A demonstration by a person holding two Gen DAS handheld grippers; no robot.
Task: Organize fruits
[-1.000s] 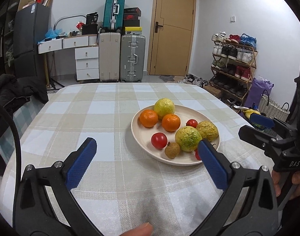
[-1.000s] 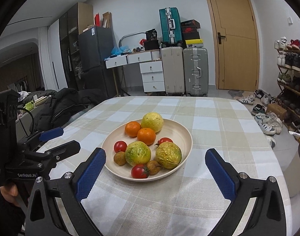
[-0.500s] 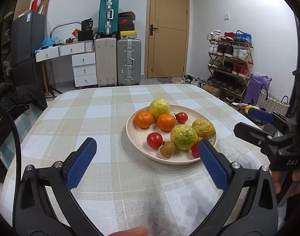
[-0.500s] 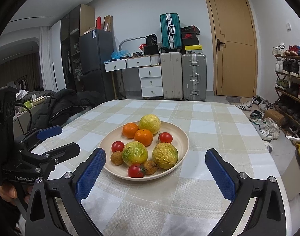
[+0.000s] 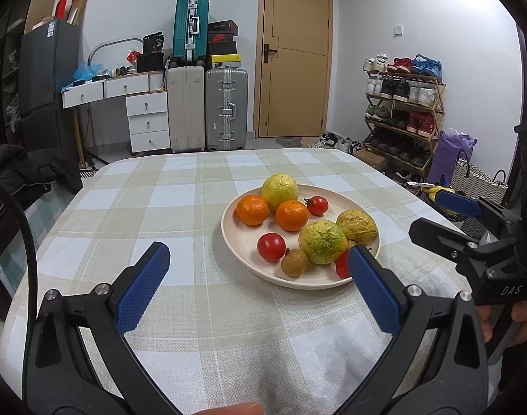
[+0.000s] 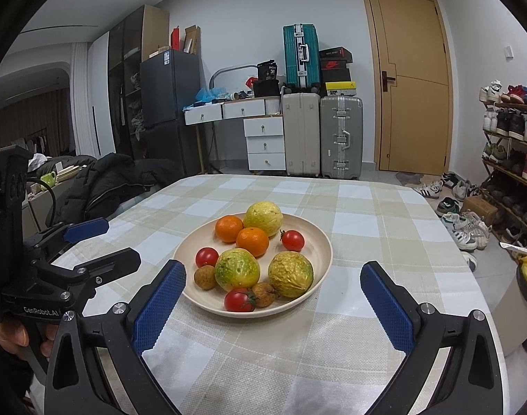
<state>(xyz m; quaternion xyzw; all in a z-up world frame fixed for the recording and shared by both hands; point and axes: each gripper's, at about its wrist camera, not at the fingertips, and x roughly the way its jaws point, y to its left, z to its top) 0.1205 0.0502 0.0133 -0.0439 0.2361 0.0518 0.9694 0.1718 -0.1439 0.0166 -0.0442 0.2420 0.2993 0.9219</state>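
In the left wrist view, the left gripper (image 5: 258,285) stood wide open and empty, near the plate (image 5: 244,249) of fruits on the table (image 5: 166,207). In the right wrist view, the right gripper (image 6: 273,307) was also wide open, holding nothing, with the plate (image 6: 320,242) just beyond its fingertips.

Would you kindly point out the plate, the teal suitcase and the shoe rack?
plate (image 6: 320,242): right wrist view, bare right rim.
teal suitcase (image 6: 300,58): right wrist view, front face.
shoe rack (image 5: 401,110): left wrist view, middle shelves.
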